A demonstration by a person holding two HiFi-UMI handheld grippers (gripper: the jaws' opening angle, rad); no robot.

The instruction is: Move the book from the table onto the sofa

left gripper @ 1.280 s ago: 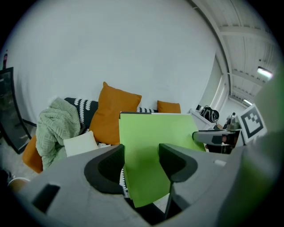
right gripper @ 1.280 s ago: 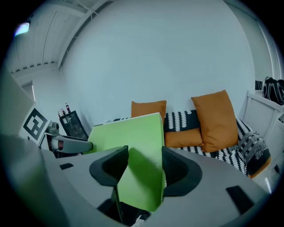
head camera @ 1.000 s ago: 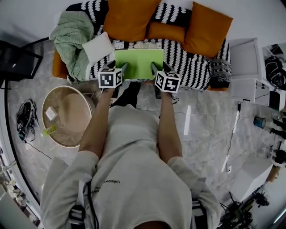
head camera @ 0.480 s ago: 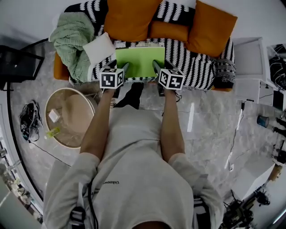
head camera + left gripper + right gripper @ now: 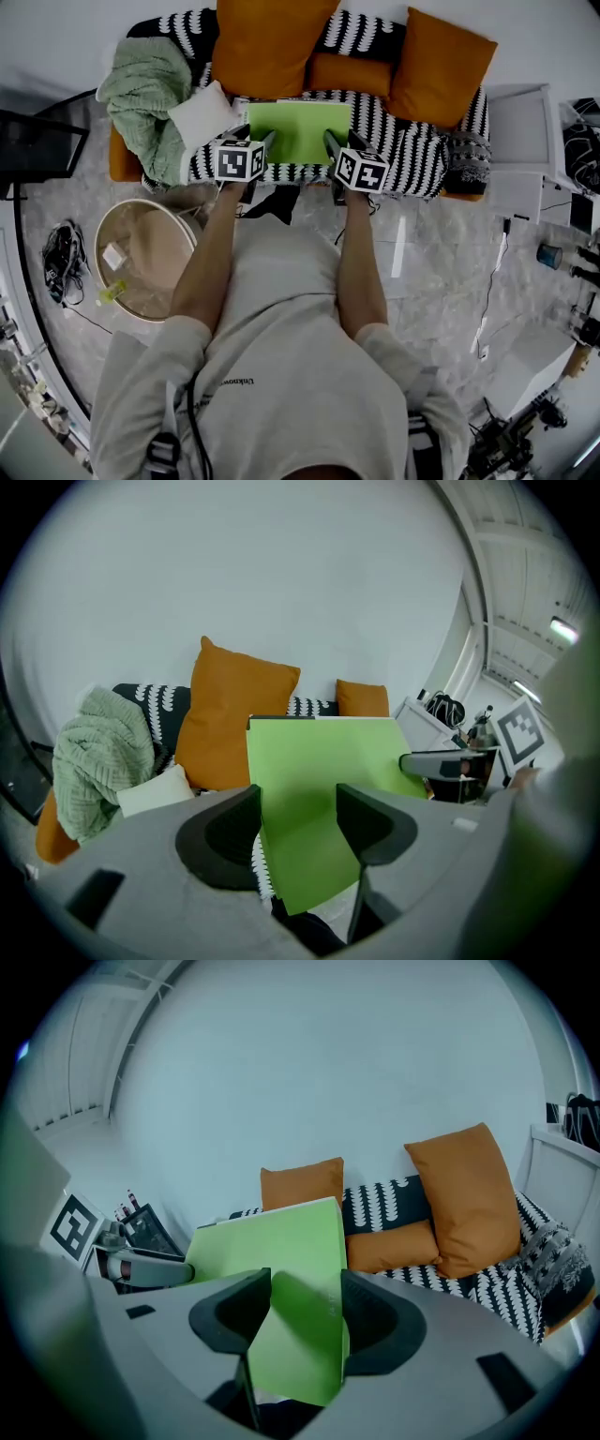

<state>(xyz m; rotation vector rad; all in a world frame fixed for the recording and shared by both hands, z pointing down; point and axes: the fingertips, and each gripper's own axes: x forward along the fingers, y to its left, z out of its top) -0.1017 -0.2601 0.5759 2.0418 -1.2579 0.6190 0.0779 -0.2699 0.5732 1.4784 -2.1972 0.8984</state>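
1. The green book is over the striped seat of the sofa. The jaws of the left gripper grasp its near left edge, and those of the right gripper its near right edge.
2. It would be best to lower both hands evenly and lay the book flat between the white pillow and the orange cushions. Release it only once it rests.
3. The book hides the seat beneath it, so I cannot tell whether it touches the seat.

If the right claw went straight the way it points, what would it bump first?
The right claw, shut on the green book, would probably press that book onto the striped blanket first, before the small orange cushion; depth is hard to judge.
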